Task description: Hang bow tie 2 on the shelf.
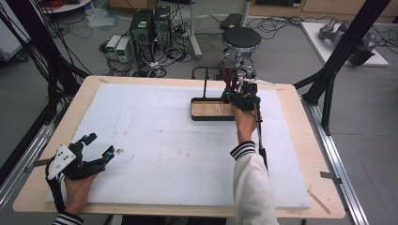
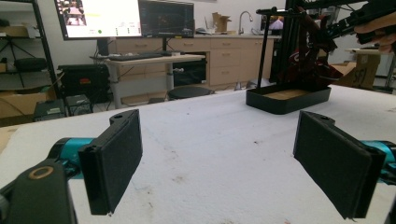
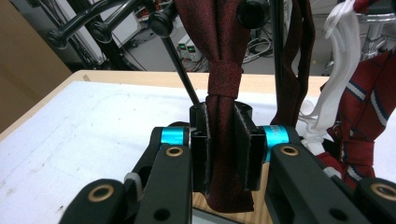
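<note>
On the left side of the table (image 1: 42, 187), near the front edge, sits my left gripper (image 1: 96, 145) on the white foam sheet (image 1: 155, 140). Its fingers (image 2: 112, 165) are wide apart and nothing is between them. Bare white foam with a few small brown specks lies under them.

Farther right and toward the back of the table stands a black rack (image 1: 206, 75). It has a flat tray (image 1: 197, 115) at the bottom with a wood floor inside. Thin black bars rise from the tray, and ties hang from the top of them.

At the rack is my right gripper (image 1: 239, 96). My arm in a white sleeve with striped cuff (image 1: 242, 150) reaches up to it. These fingers (image 3: 243, 144) are pressed together on a dark red tie (image 3: 224, 70). The tie hangs straight down from the rack. It has a knot just above my fingers, and its end sticks out below them, over the wood floor of the tray.

Just to the right of that tie hangs another dark red strap (image 3: 296, 51). Next to it is a white band (image 3: 336, 70). Farthest right is a red tie with blue and white stripes (image 3: 362, 107).
</note>
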`<act>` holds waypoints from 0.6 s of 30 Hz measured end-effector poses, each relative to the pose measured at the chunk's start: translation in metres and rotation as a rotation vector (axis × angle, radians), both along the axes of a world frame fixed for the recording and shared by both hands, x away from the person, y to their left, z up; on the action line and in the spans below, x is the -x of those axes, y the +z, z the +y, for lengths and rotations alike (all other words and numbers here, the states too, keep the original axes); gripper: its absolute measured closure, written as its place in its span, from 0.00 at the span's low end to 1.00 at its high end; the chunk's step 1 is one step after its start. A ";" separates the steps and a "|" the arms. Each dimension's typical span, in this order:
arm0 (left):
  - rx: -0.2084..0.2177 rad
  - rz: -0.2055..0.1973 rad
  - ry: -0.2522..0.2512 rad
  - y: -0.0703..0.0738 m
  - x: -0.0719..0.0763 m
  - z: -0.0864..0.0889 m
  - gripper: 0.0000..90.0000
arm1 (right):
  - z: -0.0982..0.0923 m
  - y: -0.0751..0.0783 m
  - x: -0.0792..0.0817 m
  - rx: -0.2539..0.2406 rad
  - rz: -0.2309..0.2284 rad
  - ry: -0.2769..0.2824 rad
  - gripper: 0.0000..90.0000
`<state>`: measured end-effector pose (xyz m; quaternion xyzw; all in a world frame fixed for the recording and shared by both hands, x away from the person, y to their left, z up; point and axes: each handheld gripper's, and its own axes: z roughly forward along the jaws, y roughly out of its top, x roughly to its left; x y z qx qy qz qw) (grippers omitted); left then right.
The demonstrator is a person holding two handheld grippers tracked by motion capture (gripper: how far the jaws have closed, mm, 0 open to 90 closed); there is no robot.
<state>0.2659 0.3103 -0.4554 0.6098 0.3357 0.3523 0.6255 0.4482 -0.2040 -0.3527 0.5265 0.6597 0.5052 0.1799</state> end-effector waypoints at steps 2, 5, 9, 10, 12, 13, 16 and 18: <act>0.000 0.000 0.000 0.000 0.000 0.000 0.18 | 0.000 0.000 0.000 0.007 0.015 -0.002 0.88; 0.000 0.000 0.000 0.000 0.000 0.000 0.18 | -0.001 -0.001 0.001 0.012 0.043 -0.001 0.89; 0.000 -0.002 0.001 0.000 0.000 0.000 0.18 | -0.001 0.001 0.002 0.025 0.058 -0.004 0.89; 0.000 -0.001 0.000 0.000 0.000 0.000 0.18 | -0.001 0.001 0.002 0.029 0.065 -0.007 0.89; 0.002 -0.003 0.001 0.000 0.000 0.000 0.18 | -0.002 0.001 0.003 0.041 0.080 -0.014 0.89; 0.002 -0.003 0.001 0.000 0.000 0.000 0.18 | -0.003 0.001 0.003 0.040 0.082 -0.011 0.89; -0.001 -0.001 0.001 0.000 0.000 0.000 0.18 | -0.003 0.001 0.003 0.050 0.090 -0.015 0.89; 0.000 -0.002 0.000 0.000 0.000 0.000 0.18 | -0.004 0.000 0.002 0.066 0.096 -0.016 0.89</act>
